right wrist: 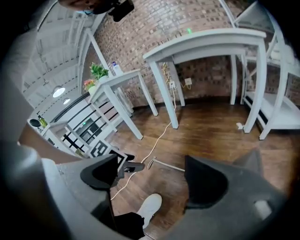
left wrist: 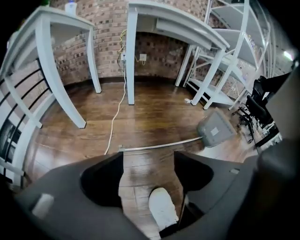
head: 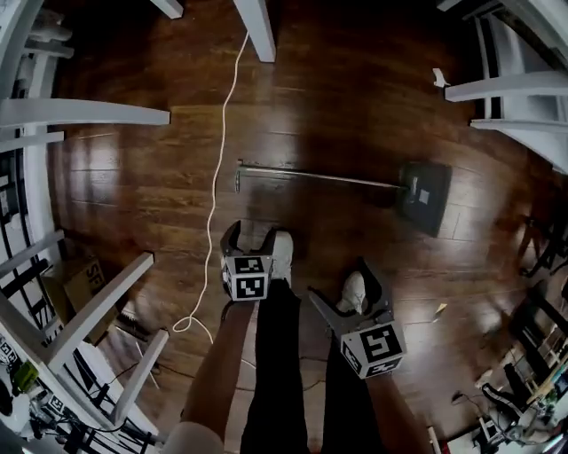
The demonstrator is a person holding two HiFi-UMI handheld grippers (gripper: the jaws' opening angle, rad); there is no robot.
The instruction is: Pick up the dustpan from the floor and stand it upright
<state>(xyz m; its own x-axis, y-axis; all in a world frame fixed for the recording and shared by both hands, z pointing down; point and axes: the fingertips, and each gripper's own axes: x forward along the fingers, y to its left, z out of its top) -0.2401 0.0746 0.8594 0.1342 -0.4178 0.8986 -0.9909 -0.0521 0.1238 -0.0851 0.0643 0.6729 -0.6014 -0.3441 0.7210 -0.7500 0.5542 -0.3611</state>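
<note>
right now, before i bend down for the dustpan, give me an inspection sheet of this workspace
surface: dark wooden plank floor, glossy.
job's things: grey long-handled dustpan lying flat on the floor, its metal handle pointing toward the cable; not yet lifted.
clutter: brown cardboard box among white frames at the left edge.
grippers: left gripper and right gripper both open, nothing between the jaws, neither touching the dustpan.
cables: white cable running across the floor to a loop near the person's feet, passing just beside the handle's end.
surroundings: white table legs, red brick wall, white shelving.
</note>
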